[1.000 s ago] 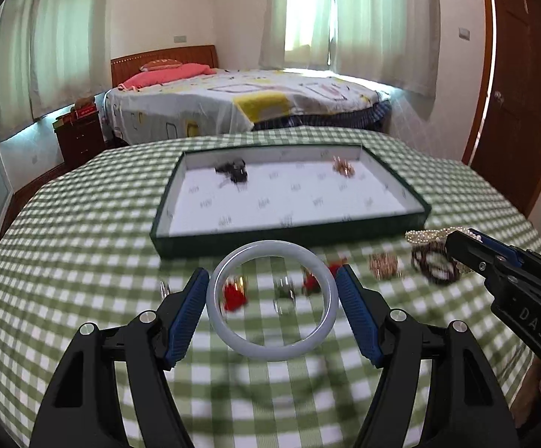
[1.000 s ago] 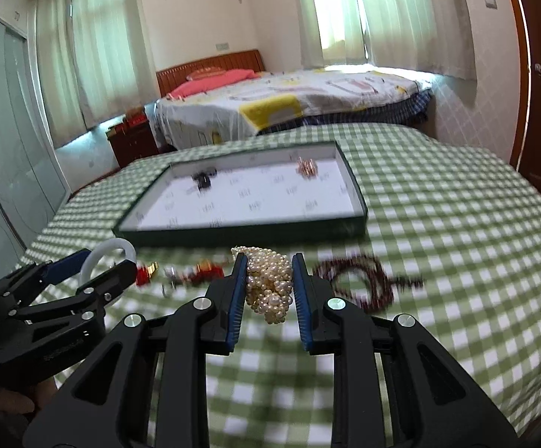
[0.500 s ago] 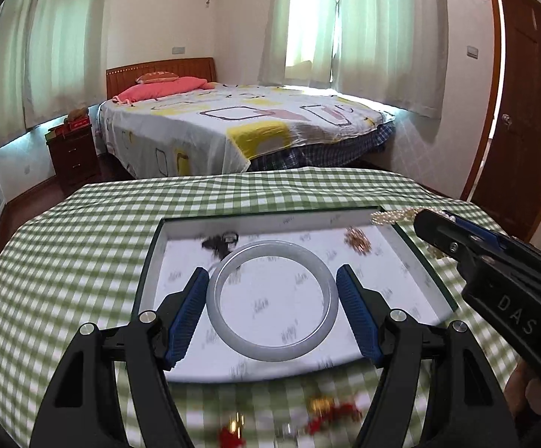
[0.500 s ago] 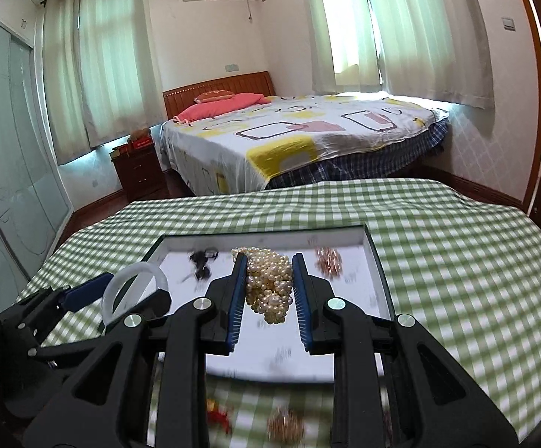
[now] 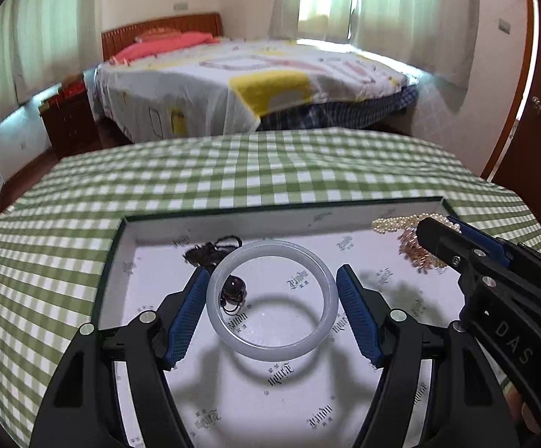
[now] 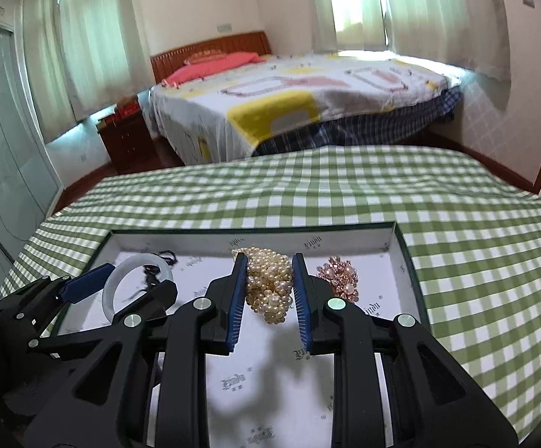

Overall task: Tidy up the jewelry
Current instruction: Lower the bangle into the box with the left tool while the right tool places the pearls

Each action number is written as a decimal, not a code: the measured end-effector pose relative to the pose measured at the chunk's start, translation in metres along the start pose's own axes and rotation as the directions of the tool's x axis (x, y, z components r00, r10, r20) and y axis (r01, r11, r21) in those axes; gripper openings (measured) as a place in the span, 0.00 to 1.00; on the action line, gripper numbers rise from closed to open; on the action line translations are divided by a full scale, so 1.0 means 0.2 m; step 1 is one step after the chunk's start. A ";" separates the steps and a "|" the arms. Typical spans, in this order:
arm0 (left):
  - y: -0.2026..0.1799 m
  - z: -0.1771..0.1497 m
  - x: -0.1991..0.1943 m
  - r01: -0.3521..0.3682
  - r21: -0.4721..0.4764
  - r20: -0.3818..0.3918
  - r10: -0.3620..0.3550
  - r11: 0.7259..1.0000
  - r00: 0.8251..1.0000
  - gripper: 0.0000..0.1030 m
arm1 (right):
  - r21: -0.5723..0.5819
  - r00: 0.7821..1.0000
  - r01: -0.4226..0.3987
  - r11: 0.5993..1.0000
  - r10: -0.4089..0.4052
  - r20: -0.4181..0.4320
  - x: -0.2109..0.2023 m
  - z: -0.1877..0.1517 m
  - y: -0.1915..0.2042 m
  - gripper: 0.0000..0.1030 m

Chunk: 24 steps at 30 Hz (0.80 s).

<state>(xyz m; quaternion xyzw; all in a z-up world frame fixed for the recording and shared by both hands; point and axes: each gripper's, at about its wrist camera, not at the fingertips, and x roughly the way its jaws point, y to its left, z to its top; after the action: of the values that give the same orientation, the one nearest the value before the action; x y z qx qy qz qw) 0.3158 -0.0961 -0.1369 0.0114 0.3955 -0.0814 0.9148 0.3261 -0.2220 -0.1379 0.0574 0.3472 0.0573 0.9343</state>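
Brooch (image 6: 339, 280) shows fully only beside right gripper (image 6: 269, 295).

Bed (image 5: 255, 86) with pink pillow (image 6: 214, 65); wooden nightstand (image 5: 67, 115); curtained window (image 6: 356, 0).

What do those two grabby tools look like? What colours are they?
Both look alike. The left tool and the right tool have chunky black plastic arms with triangle-shaped cut-outs and small shiny silver screws. Each has two flat fingers lined with ribbed blue pads. The right one has white letters "DAS" on its side. No cables show.
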 end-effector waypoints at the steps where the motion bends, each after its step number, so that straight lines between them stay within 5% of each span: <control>1: 0.00 0.00 0.02 -0.003 -0.003 -0.013 0.003 1.000 1.000 0.66 | -0.001 1.000 0.002 1.000 -0.002 -0.011 0.01 -0.01 0.00 0.23; 11: 0.03 0.00 0.12 0.007 -0.029 -0.136 -0.011 1.000 0.991 0.66 | -0.004 0.989 0.013 1.000 -0.014 -0.149 0.14 -0.01 0.00 0.25; 18: 0.08 0.00 0.14 0.014 -0.092 -0.163 -0.029 0.996 0.986 0.66 | 0.008 0.989 0.015 1.000 -0.014 -0.144 0.14 -0.01 -0.02 0.39; 24: 0.09 0.01 0.07 0.029 -0.091 -0.086 -0.037 0.995 0.996 0.70 | -0.005 0.996 0.024 1.000 -0.025 -0.082 0.05 -0.01 -0.01 0.44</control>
<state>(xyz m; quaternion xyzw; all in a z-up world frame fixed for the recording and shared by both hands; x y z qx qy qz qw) 0.3288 -0.0806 -0.1468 -0.0327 0.4385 -0.0781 0.8947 0.3328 -0.2223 -0.1466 0.0486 0.3860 0.0489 0.9199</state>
